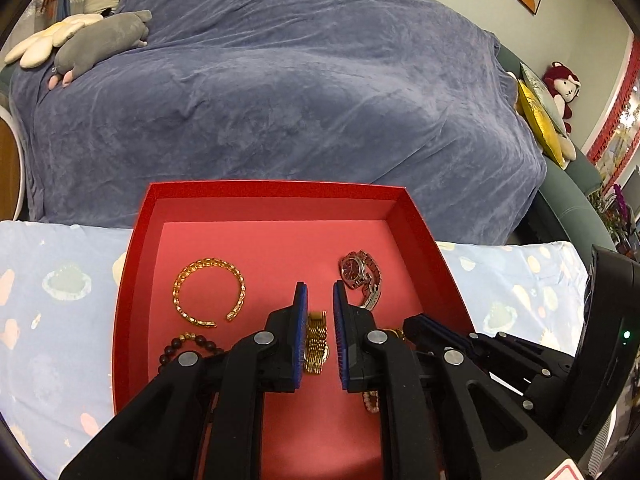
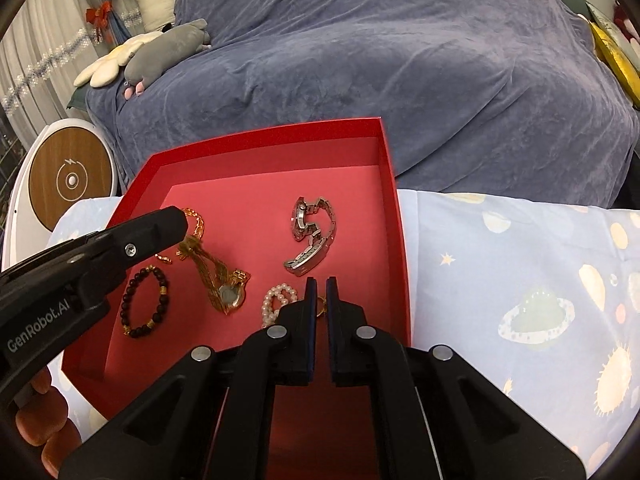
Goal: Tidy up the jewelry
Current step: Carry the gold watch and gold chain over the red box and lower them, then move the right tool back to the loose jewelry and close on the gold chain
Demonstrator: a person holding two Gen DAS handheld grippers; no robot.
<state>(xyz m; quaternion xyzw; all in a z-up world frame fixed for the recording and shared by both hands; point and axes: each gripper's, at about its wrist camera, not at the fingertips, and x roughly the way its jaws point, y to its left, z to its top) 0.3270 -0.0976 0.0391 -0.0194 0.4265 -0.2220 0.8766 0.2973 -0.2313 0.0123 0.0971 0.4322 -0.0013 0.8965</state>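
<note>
Behind everything, a large sofa under a rumpled blue-grey blanket (image 1: 300, 92) fills the upper half of both views, with a grey plush toy (image 1: 100, 44) at its upper left. Below it lies a pale blue patterned cloth (image 2: 520, 280), and on that cloth sits an open red box (image 1: 276, 196).

All the jewelry lies inside the box. In the left wrist view, a gold cuff bracelet (image 1: 209, 292) sits at centre left, a dark bead bracelet (image 1: 188, 346) just below it, and a silver watch with a red face (image 1: 360, 276) at centre right. A gold mesh watch (image 1: 316, 340) lies on the box floor, seen through the gap of the left gripper (image 1: 320, 286); its fingers stand only narrowly apart and grip nothing, hanging above the band.

In the right wrist view, the right gripper (image 2: 321, 279) sits low at the centre with its fingers almost together and empty. A pearl bracelet (image 2: 276, 300) lies just left of the tips, partly hidden by them. Whether they touch it cannot be told. A small gold piece behind the fingers is too hidden to name.
</note>
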